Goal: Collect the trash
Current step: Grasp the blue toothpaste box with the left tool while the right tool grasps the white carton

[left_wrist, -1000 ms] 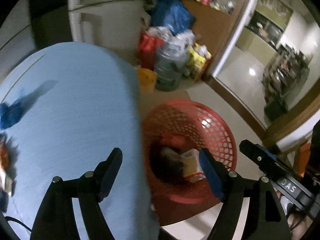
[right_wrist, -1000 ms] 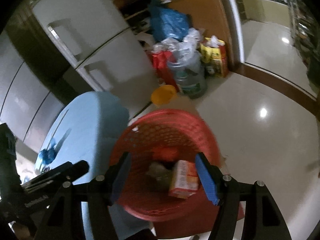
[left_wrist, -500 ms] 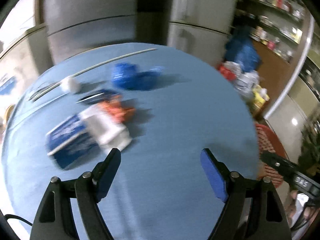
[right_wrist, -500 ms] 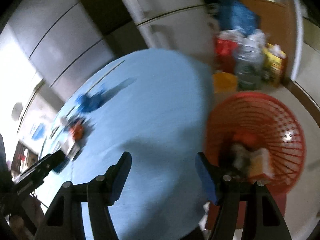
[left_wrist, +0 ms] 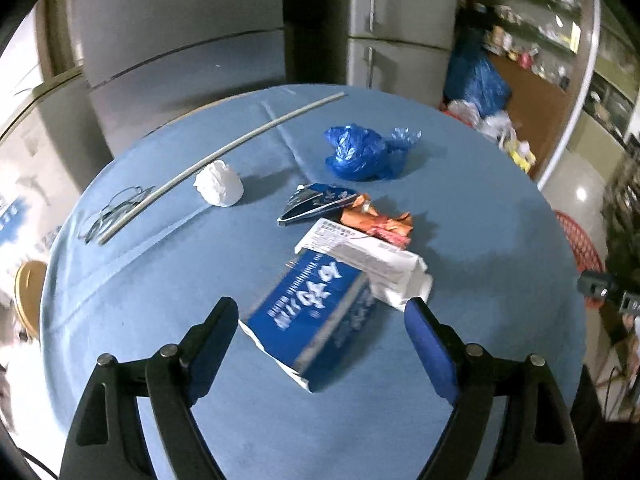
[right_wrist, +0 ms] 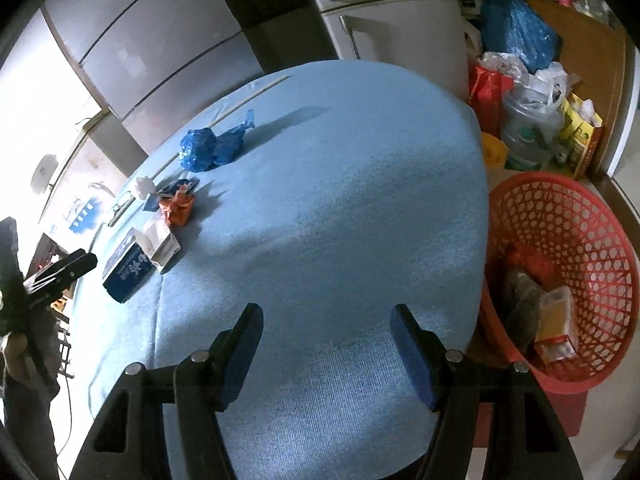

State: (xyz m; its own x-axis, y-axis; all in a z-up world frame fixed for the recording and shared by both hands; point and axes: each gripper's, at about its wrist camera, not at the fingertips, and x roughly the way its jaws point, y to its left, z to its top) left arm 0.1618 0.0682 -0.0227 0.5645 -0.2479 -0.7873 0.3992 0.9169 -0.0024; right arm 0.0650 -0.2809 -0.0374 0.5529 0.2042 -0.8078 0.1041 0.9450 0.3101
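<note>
My left gripper (left_wrist: 320, 316) is open and empty, just above a blue carton (left_wrist: 316, 316) lying on the blue table (left_wrist: 160, 280). Beyond it lie a white carton (left_wrist: 368, 258), an orange wrapper (left_wrist: 376, 218), a dark blue wrapper (left_wrist: 316, 202), a crumpled blue bag (left_wrist: 360, 152) and a white tissue ball (left_wrist: 219, 184). My right gripper (right_wrist: 326, 326) is open and empty over the table's near edge (right_wrist: 320, 280). The red basket (right_wrist: 600, 248) stands on the floor at its right and holds trash. The blue carton (right_wrist: 128, 272) and blue bag (right_wrist: 208, 148) lie far left.
A long grey rod (left_wrist: 216, 160) and a pair of glasses (left_wrist: 108, 216) lie at the table's far left. Refrigerators (right_wrist: 392, 20) stand behind the table. Bags, a water jug (right_wrist: 528, 132) and a yellow bucket (right_wrist: 494, 152) crowd the floor behind the basket.
Both grippers swung left, away from the basket and over the table. The left one now faces the pile of trash; the right one faces the table edge with the basket at its right.
</note>
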